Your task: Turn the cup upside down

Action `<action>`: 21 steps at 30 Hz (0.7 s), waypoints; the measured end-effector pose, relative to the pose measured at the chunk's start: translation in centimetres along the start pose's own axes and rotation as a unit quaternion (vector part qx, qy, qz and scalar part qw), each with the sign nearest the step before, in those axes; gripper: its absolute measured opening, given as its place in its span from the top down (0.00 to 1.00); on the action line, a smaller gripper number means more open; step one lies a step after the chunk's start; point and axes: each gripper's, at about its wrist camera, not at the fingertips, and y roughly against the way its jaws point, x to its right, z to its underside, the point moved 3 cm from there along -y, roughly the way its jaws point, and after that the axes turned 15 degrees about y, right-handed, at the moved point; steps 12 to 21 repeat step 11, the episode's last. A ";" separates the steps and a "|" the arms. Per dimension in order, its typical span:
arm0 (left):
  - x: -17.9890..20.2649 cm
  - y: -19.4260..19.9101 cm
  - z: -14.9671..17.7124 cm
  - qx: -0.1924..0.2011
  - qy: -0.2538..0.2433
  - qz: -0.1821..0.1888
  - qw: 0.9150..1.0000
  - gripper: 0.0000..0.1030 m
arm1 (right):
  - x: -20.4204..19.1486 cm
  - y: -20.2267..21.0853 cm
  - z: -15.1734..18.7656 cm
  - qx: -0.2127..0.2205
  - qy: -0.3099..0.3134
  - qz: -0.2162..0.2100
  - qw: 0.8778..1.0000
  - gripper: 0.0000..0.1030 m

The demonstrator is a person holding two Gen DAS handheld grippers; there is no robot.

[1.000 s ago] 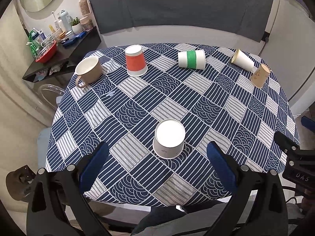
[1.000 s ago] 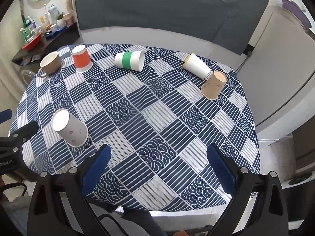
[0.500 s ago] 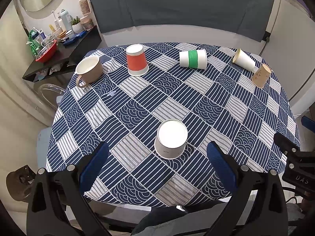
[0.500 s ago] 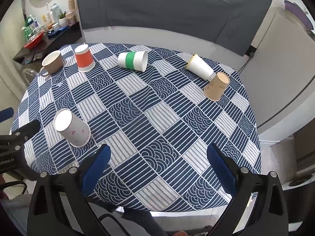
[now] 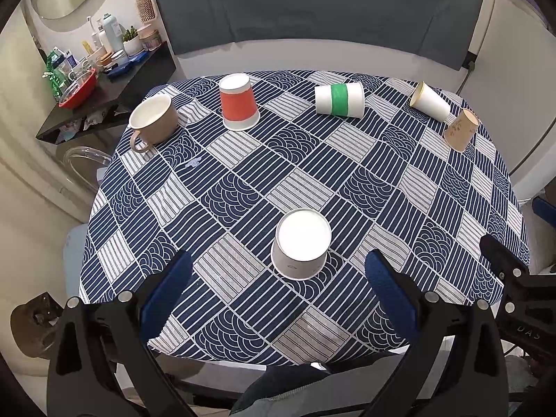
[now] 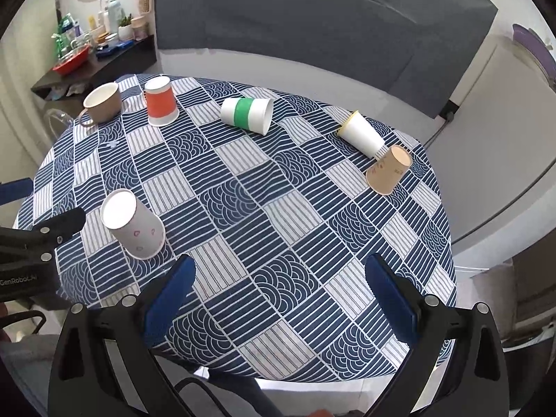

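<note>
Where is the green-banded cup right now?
The green-banded cup lies on its side at the table's far edge, between the upside-down orange cup and the tipped white cup; both views show it.

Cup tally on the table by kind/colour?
White paper cup with hearts, upside down: 1
Orange paper cup, upside down: 1
Green-banded white cup, on its side: 1
Plain white cup, on its side: 1
Kraft-brown paper cup: 1
Brown ceramic mug: 1
Total: 6

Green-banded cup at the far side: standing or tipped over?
Tipped over. The green-banded cup lies on its side on the tablecloth, open mouth facing right.
</note>
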 end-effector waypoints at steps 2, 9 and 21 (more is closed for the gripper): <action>0.0 0.0 0.0 0.000 0.000 -0.001 1.000 0.05 | 0.0 -0.1 0.0 -0.001 0.000 -0.003 1.000 0.09; 0.3 0.4 -0.1 0.010 -0.008 0.001 1.000 0.05 | -0.2 -0.1 0.1 -0.002 -0.003 -0.007 1.000 0.09; 0.5 0.6 0.0 0.013 -0.013 -0.002 1.000 0.05 | -0.2 -0.1 0.1 -0.002 -0.003 -0.009 1.000 0.09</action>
